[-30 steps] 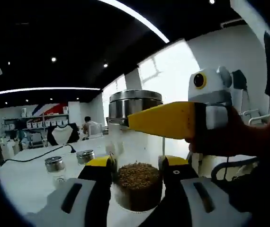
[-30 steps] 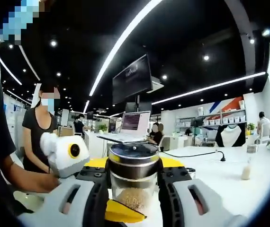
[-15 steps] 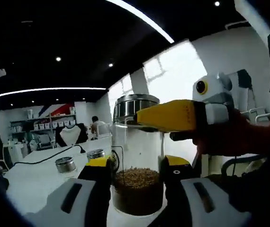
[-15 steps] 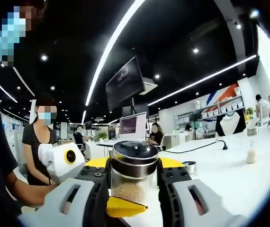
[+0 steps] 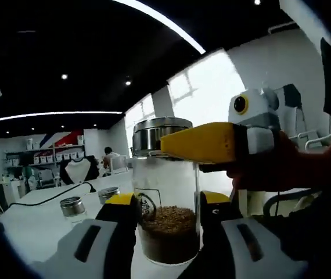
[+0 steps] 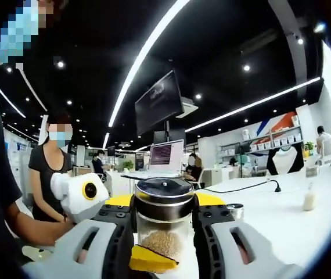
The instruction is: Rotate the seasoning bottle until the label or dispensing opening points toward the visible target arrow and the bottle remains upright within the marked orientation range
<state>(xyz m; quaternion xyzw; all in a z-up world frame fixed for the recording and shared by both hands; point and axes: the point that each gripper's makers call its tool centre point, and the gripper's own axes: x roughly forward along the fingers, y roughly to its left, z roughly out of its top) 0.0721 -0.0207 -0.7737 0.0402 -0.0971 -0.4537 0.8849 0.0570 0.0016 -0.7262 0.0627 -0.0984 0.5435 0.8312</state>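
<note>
A clear glass seasoning bottle (image 5: 168, 229), its lower part full of brown grains, stands upright on the white table (image 5: 32, 224). My left gripper (image 5: 168, 203) is shut on its lower body, one black and yellow jaw on each side. A dark printed mark (image 5: 147, 206) shows on the glass by the left jaw. My right gripper (image 6: 164, 200) is shut on the steel lid (image 6: 164, 195); its yellow finger (image 5: 203, 142) reaches in from the right across the lid (image 5: 159, 131). A yellow finger (image 6: 148, 258) of the left gripper shows low in front of the bottle (image 6: 164, 241).
Two small steel-lidded jars (image 5: 72, 204) (image 5: 108, 193) and a black cable (image 5: 55, 195) lie on the table behind. Another small jar (image 6: 233, 210), a little bottle (image 6: 309, 200) and a laptop (image 6: 164, 156) are further off. A person (image 6: 46, 168) stands at the left.
Both grippers keep their hold on the bottle. The dark mark on the glass now sits a little further from the left jaw. Both views have tilted slightly.
</note>
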